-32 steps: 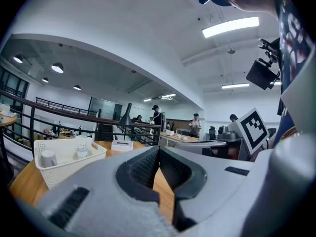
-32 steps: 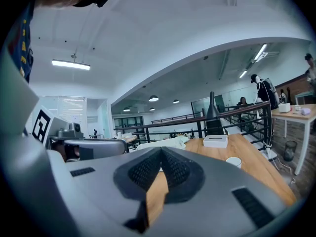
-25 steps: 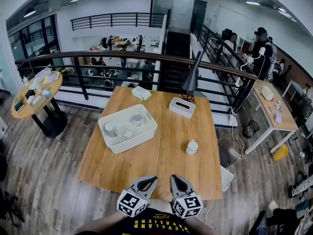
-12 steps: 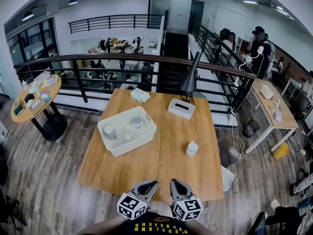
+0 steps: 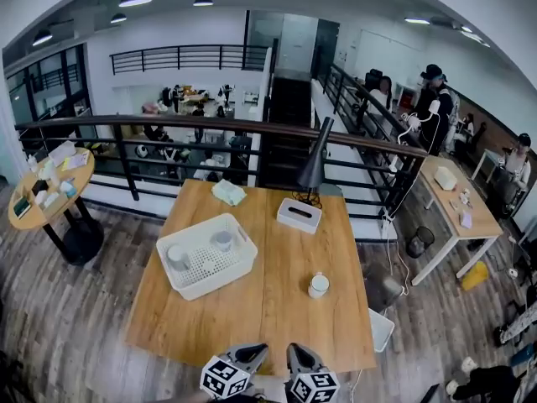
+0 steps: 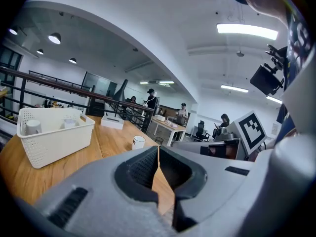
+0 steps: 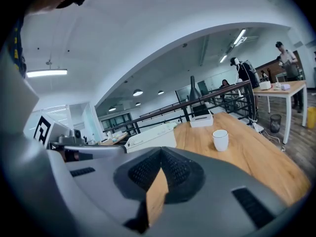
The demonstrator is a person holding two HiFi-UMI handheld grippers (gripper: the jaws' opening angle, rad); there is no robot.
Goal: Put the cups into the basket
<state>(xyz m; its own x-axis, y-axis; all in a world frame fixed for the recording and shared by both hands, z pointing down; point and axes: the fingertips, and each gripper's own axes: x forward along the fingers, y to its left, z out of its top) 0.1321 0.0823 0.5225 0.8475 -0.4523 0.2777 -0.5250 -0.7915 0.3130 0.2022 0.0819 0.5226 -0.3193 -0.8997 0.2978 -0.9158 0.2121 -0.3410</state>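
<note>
A white cup (image 5: 318, 285) stands alone on the right half of the wooden table (image 5: 277, 309); it also shows in the left gripper view (image 6: 138, 142) and the right gripper view (image 7: 220, 139). The white perforated basket (image 5: 186, 282) sits on the table's left half with two cups (image 5: 177, 258) (image 5: 222, 241) inside. My left gripper (image 5: 257, 350) and right gripper (image 5: 294, 350) hover side by side at the table's near edge, both shut with nothing between their jaws, well short of the lone cup.
A white tissue box (image 5: 299, 215) and a black desk lamp (image 5: 313, 162) stand at the table's far side, with a folded cloth (image 5: 228, 192) at the far left. A black railing (image 5: 210, 128) runs behind. People stand at a desk (image 5: 457, 200) on the right.
Both grippers have sunk toward the bottom of the head view, and the table with its basket and cup has shifted left in the picture. Both jaws stay shut.
</note>
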